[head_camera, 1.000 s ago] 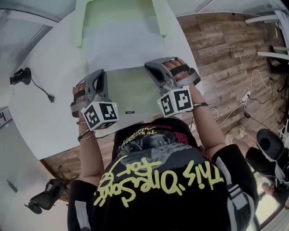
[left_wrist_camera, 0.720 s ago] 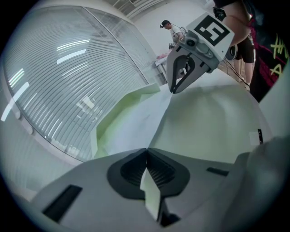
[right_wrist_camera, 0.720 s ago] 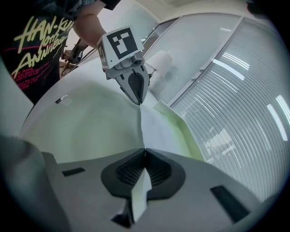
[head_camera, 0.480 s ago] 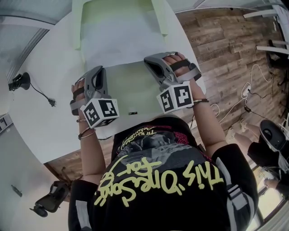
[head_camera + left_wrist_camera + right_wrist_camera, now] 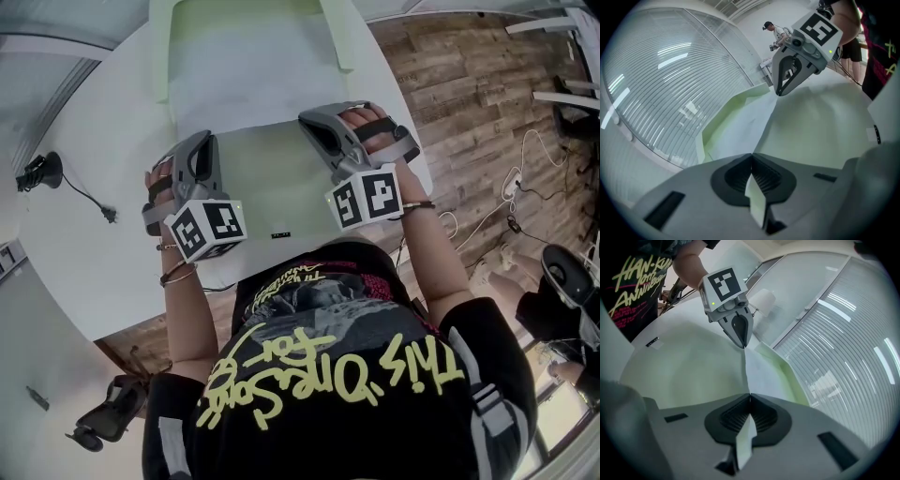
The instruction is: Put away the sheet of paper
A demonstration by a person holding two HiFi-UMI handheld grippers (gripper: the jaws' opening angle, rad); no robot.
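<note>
Sheet of paper (image 5: pixel 253 94) lies across the open green folder (image 5: pixel 267 192) on the white table (image 5: pixel 94 253). Your left gripper (image 5: pixel 204 145) and right gripper (image 5: pixel 311 124) are both clamped tight on its near edge, one toward each corner. That edge stands up as a ridge between them.

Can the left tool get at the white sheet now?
Probably not yet: the left tool is shut on the green flap, like the right tool; the white sheet lies uncovered beyond.

left gripper (image 5: pixel 751 159): fingers (image 5: pixel 732 176) pinched on sheet of paper (image 5: pixel 262 89) | right gripper (image 5: pixel 749 401): same | both held out front
</note>
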